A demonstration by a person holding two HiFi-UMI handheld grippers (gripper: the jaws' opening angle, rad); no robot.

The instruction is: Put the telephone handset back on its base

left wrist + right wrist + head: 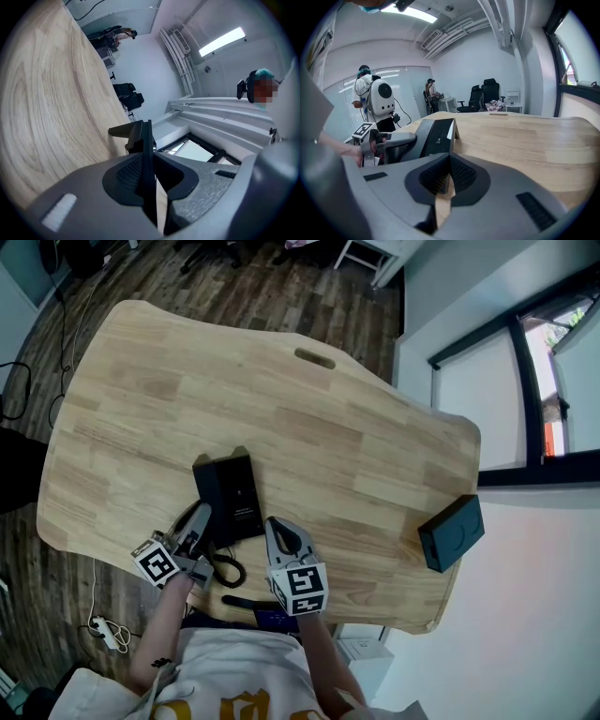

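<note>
The black telephone base (pixel 230 495) lies on the wooden table (pixel 309 418), near its front edge. My left gripper (pixel 200 518) is at the base's left side, shut on a thin black edge (pixel 146 140) that runs out between its jaws (pixel 150 157). The coiled cord (pixel 231 570) loops from the base toward a black bar (pixel 248 602) at the table's front edge, which looks like the handset. My right gripper (pixel 274 526) hovers just right of the base with its jaws closed and nothing between them (pixel 449 160). In the right gripper view the base (pixel 437 135) is straight ahead and the left gripper (pixel 391 139) is at its left.
A black box (pixel 452 532) sits at the table's right edge. The table has a slot (pixel 315 358) near its far edge. Office chairs (pixel 483 96) and people stand in the room beyond. A power strip (pixel 105 631) lies on the floor at the left.
</note>
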